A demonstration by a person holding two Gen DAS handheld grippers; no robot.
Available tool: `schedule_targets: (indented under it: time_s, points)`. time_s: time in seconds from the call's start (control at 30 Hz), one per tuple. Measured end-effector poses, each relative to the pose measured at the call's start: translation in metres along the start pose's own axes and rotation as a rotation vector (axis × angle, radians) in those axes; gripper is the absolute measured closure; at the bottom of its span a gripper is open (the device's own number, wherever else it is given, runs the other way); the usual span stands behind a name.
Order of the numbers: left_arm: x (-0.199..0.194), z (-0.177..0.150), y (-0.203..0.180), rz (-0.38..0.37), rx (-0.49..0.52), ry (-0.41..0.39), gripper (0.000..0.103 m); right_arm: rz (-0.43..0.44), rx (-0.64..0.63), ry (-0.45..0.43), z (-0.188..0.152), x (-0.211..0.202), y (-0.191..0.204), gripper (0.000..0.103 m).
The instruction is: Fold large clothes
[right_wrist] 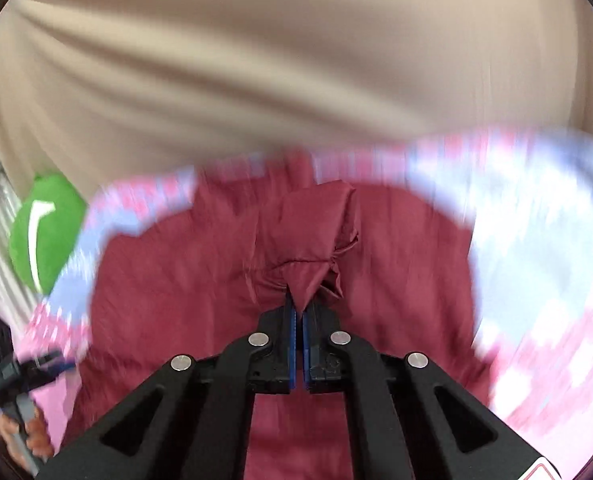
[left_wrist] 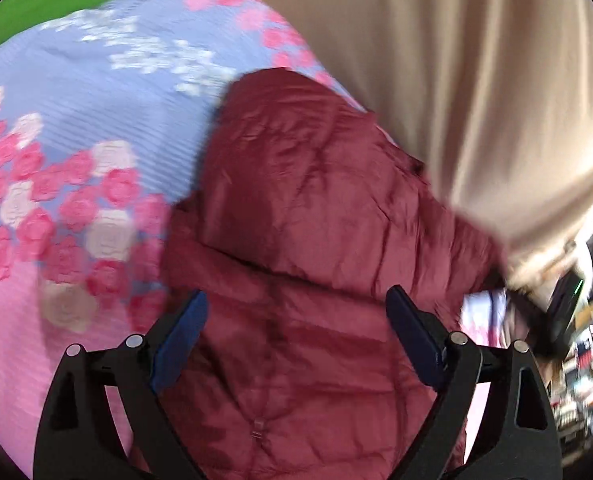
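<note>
The right gripper (right_wrist: 299, 304) has its fingers pressed together on a fold of the red jacket (right_wrist: 168, 280), and the pinched cloth rises just ahead of the tips. The rest of the jacket lies spread below and beyond the fingers on a flowered sheet (right_wrist: 536, 220). The left gripper (left_wrist: 296, 300) has its fingers spread wide, with nothing pinched; the jacket (left_wrist: 296, 208) lies under and ahead of them. A beige curtain (right_wrist: 256, 60) hangs beyond the sheet.
</note>
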State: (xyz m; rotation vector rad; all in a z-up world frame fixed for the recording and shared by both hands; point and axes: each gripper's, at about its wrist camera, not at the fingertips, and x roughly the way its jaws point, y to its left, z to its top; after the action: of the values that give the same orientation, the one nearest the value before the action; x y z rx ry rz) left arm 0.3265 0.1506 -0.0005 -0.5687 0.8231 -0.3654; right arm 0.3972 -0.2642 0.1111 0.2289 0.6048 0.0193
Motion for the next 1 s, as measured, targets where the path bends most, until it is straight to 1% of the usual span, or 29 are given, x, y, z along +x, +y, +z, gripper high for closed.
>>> schedule_targets:
  time_s: [0.03,0.1,0.17,0.23,0.3,0.33,0.37,0.43,0.47,0.53,0.57,0.63,0.7,0.73,0.77,0.87,0.9,0.93,0.97,1.0]
  points:
    - [0.005,-0.003,-0.008,-0.007,0.029,0.026,0.015,-0.004,-0.014,-0.037,0.012,-0.008,0.004,0.101]
    - [0.018,-0.007,-0.022,0.002,0.089,0.065,0.016,-0.02,-0.031,-0.075,0.034,-0.015,0.008,0.101]
    - [0.037,-0.008,-0.029,0.044,0.13,0.085,0.018,-0.031,-0.039,-0.083,0.047,-0.012,0.009,0.101]
    - [0.06,-0.002,-0.024,0.11,0.121,0.097,0.027,-0.041,-0.046,-0.078,0.052,-0.008,0.007,0.101]
    - [0.07,0.007,-0.012,0.14,0.075,0.083,0.038,-0.05,-0.044,-0.074,0.053,-0.005,0.002,0.101]
    - [0.069,0.011,-0.007,0.159,0.06,0.058,0.04,-0.06,-0.04,-0.076,0.052,-0.004,-0.003,0.101]
    - [0.067,0.016,-0.005,0.19,0.067,0.027,0.04,-0.073,-0.034,-0.075,0.05,-0.003,-0.01,0.101]
    - [0.064,0.024,-0.002,0.282,0.113,-0.026,0.041,-0.092,0.008,-0.067,0.047,0.002,-0.032,0.101]
    - [0.063,0.024,0.002,0.297,0.125,-0.034,0.046,-0.104,0.03,-0.058,0.043,0.006,-0.042,0.101]
    - [0.065,0.026,0.017,0.278,0.091,-0.018,0.052,-0.118,0.084,0.006,0.029,0.027,-0.067,0.101]
    - [0.061,0.027,0.025,0.253,0.06,-0.034,0.055,-0.129,0.092,0.045,0.019,0.039,-0.074,0.101]
    - [0.052,0.027,0.034,0.199,0.008,-0.059,0.055,-0.168,0.085,0.107,-0.003,0.06,-0.083,0.101]
    - [0.042,0.025,0.04,0.127,-0.053,-0.08,0.056,-0.175,0.085,0.146,-0.019,0.074,-0.088,0.101]
    - [0.038,0.027,0.039,0.106,-0.066,-0.085,0.055,-0.176,0.085,0.147,-0.024,0.077,-0.087,0.101]
    - [0.036,0.029,0.04,0.085,-0.073,-0.091,0.051,-0.173,0.088,0.142,-0.026,0.077,-0.086,0.101]
    - [0.04,0.033,0.039,0.097,-0.088,-0.083,0.045,-0.144,0.106,0.131,-0.021,0.075,-0.079,0.1]
    - [0.042,0.034,0.039,0.097,-0.1,-0.084,0.046,-0.127,0.098,0.125,-0.018,0.072,-0.073,0.1]
    - [0.043,0.035,0.04,0.108,-0.108,-0.099,0.048,-0.113,0.085,0.116,-0.014,0.07,-0.067,0.1]
    - [0.039,0.035,0.041,0.126,-0.111,-0.131,0.063,-0.095,0.069,0.101,-0.011,0.065,-0.06,0.101]
    - [0.042,0.038,0.037,0.147,-0.107,-0.146,0.082,-0.064,0.056,0.07,-0.008,0.056,-0.054,0.101]
